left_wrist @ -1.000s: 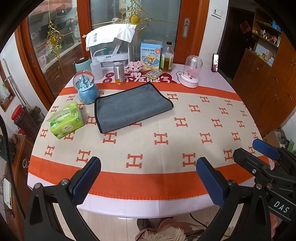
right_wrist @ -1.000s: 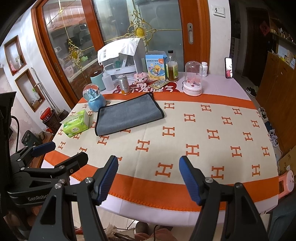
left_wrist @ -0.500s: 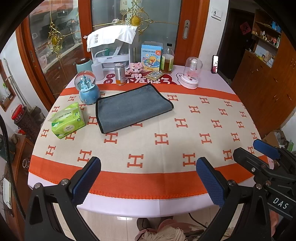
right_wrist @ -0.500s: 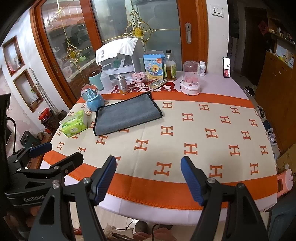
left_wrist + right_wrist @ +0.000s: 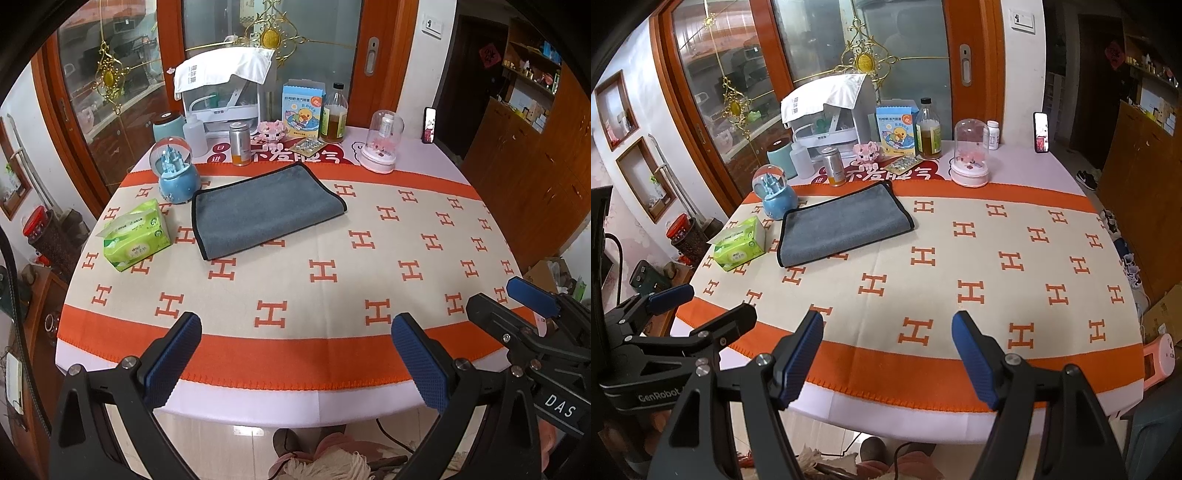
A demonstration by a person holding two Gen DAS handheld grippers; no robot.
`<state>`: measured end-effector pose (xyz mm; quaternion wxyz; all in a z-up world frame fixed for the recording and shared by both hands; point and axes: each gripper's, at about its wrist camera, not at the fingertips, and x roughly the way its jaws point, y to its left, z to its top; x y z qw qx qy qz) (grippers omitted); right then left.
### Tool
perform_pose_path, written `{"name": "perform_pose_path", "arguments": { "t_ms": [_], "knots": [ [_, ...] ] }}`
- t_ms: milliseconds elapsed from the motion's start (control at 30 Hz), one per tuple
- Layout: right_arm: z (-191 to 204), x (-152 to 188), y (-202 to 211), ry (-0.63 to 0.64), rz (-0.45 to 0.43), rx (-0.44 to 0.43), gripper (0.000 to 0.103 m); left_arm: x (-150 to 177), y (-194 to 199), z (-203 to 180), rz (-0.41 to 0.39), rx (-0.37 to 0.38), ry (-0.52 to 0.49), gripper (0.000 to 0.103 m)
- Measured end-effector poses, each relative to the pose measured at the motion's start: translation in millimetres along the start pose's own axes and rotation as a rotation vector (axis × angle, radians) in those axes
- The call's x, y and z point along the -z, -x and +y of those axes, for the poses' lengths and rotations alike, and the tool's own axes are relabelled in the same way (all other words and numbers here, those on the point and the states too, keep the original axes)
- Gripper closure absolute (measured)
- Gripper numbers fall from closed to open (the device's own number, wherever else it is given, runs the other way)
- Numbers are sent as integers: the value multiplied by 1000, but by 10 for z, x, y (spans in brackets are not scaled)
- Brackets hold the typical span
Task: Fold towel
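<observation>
I hold both tools at the near edge of the surface [image 5: 424, 236], well short of the grey towel [image 5: 266, 208]. My left tool [image 5: 295, 363] has its blue pads spread wide with nothing between them; my right tool [image 5: 888, 360] is spread the same way and also holds nothing. Over the last second almost nothing has changed: the towel lies exactly where it did, and my tools have only drifted slightly, so the view of the far clutter shifts a little.

The towel lies flat toward the far left of the surface, already doubled over, its black-trimmed edges neatly aligned. Just left of the towel sits a green tissue pack [image 5: 135, 234], and a blue snow globe [image 5: 177, 173] stands touching or nearly touching the towel's far left corner.

I judge the folding either finished or paused, with no grip yet on the cloth.
</observation>
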<state>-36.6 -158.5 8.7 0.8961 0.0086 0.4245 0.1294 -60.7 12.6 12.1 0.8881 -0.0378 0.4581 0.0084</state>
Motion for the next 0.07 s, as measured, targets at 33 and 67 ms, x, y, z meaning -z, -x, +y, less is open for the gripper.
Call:
{"name": "perform_pose_path", "arguments": {
  "t_ms": [33,67],
  "knots": [
    [-2,-1,0,1,-1,0,30,8,6,7,1,2,1,1],
    [-7,4,4,1,-2,0,30,15,8,13,2,3,1,1]
  ]
}}
